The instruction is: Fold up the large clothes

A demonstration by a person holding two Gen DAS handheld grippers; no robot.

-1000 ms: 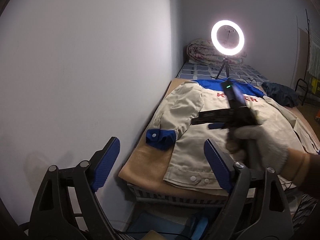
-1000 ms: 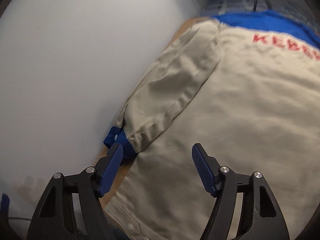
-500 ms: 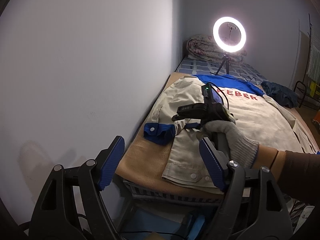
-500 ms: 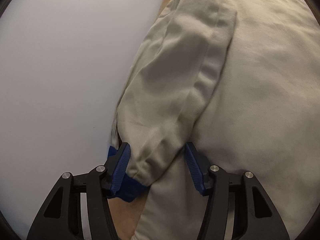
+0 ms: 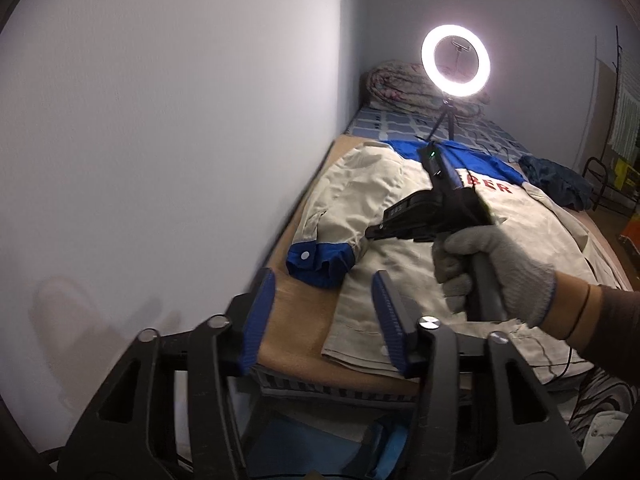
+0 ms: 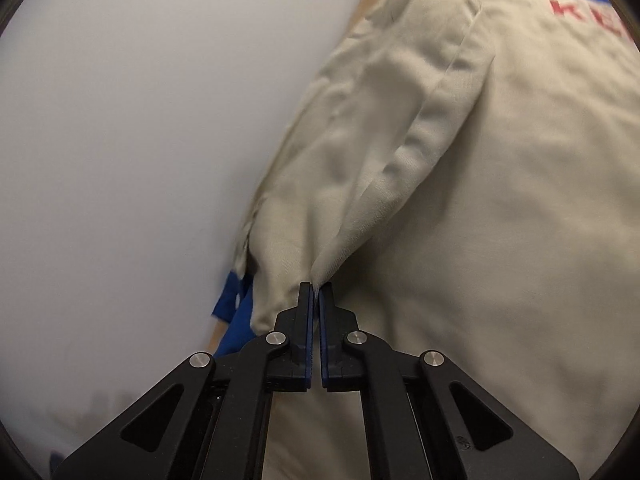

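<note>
On the bed (image 5: 304,344), close against the wall (image 5: 160,140), a beige work jacket (image 5: 420,272) with a blue yoke and red lettering lies spread back-up, still at full width. The right gripper (image 6: 315,292) has just closed, its fingers pinching a ridge of cloth on the near sleeve (image 6: 360,140) just above the blue cuff (image 5: 320,258). The left gripper (image 5: 324,316) hangs above the bed's near edge with its fingers parted and nothing between them (they have been narrowing, though no cloth is in reach). As far as I can judge, folding has barely begun: the sleeve is gripped but not yet brought across the back, and the far sleeve, the sides and the lengthwise fold all remain. A ring light (image 5: 455,62) glows beyond.
</note>
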